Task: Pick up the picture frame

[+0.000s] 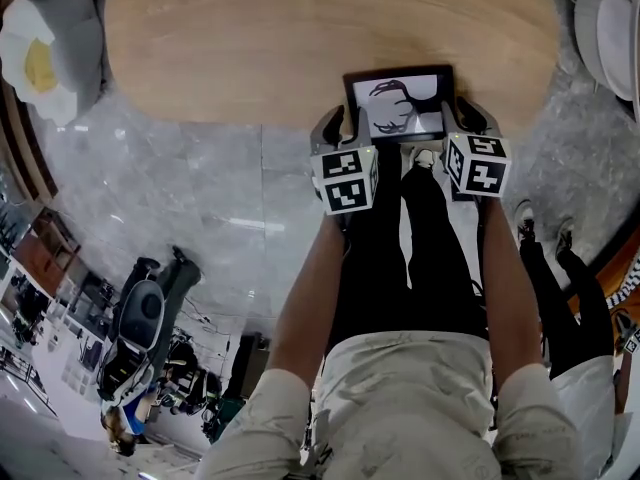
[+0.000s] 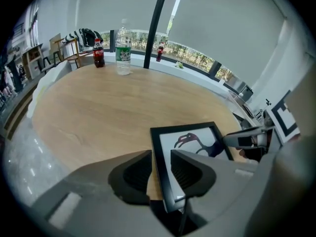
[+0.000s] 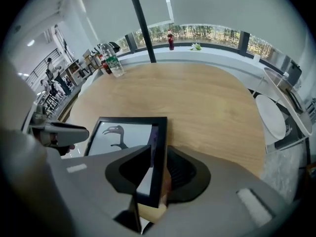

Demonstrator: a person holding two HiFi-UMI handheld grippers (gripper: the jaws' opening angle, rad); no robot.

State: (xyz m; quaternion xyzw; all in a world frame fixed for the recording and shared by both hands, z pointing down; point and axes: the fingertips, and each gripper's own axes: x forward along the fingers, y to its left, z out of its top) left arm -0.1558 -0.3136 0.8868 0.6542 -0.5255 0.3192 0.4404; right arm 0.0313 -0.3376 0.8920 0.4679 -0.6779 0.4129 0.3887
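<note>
A black picture frame (image 1: pixel 398 105) with a bird drawing lies flat at the near edge of the oval wooden table (image 1: pixel 300 38), its near side slightly past the edge. My left gripper (image 1: pixel 340 128) straddles the frame's left rail. In the left gripper view the rail (image 2: pixel 160 157) runs between the jaws of the left gripper (image 2: pixel 160 174), with a gap beside it. My right gripper (image 1: pixel 462 118) straddles the right rail. The right gripper view shows that rail (image 3: pixel 159 152) between the spread jaws of the right gripper (image 3: pixel 158 169). Both grippers are open and point steeply down.
A clear water bottle (image 2: pixel 123 48) and a cola bottle (image 2: pixel 98 53) stand at the table's far side beside a black pole (image 2: pixel 155 28). A white and yellow seat (image 1: pixel 45 53) is at the left and a white chair (image 1: pixel 610 28) at the right. Another person's legs (image 1: pixel 560 268) stand at the right.
</note>
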